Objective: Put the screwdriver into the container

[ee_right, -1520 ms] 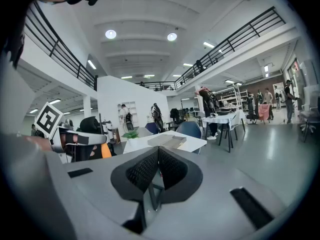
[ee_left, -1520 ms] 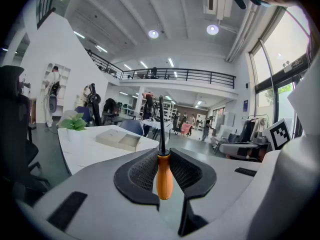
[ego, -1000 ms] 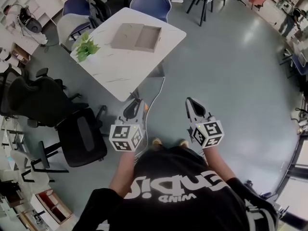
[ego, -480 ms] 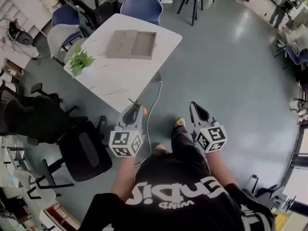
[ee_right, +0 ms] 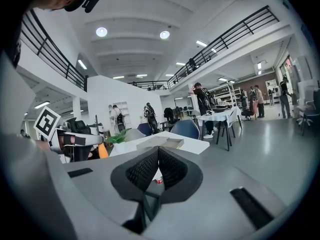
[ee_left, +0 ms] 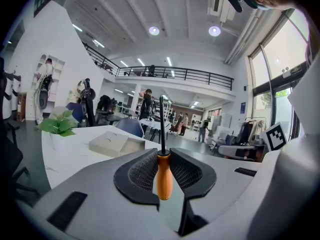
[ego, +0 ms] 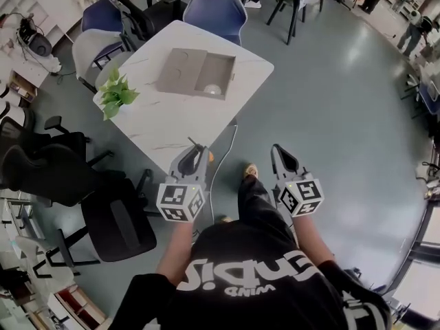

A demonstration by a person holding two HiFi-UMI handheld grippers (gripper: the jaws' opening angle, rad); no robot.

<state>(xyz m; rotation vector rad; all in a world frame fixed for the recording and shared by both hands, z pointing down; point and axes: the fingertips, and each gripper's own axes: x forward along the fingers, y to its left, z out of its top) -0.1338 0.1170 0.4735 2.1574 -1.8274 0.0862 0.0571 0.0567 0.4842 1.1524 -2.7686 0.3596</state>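
Note:
My left gripper [ego: 194, 150] is shut on a screwdriver [ego: 207, 158] with an orange handle. In the left gripper view the handle [ee_left: 163, 176] is pinched between the jaws and the dark shaft [ee_left: 161, 124] sticks straight up. The beige container [ego: 196, 74] lies open on the white table [ego: 165, 122], ahead of both grippers; it also shows as the container [ee_left: 116, 144] in the left gripper view and the container [ee_right: 161, 142] in the right gripper view. My right gripper [ego: 278, 151] hangs over the floor, right of the table, jaws together on nothing [ee_right: 158, 151].
A potted plant [ego: 113, 95] stands on the table's left corner. Black office chairs [ego: 113, 215] crowd the left side and blue chairs [ego: 216, 9] stand behind the table. The person's leg and shoe [ego: 250, 174] are between the grippers. People and other tables are far off.
The person has stepped towards the table, one leg now forward between the grippers. Both grippers kept their pose, the left still holding the screwdriver.

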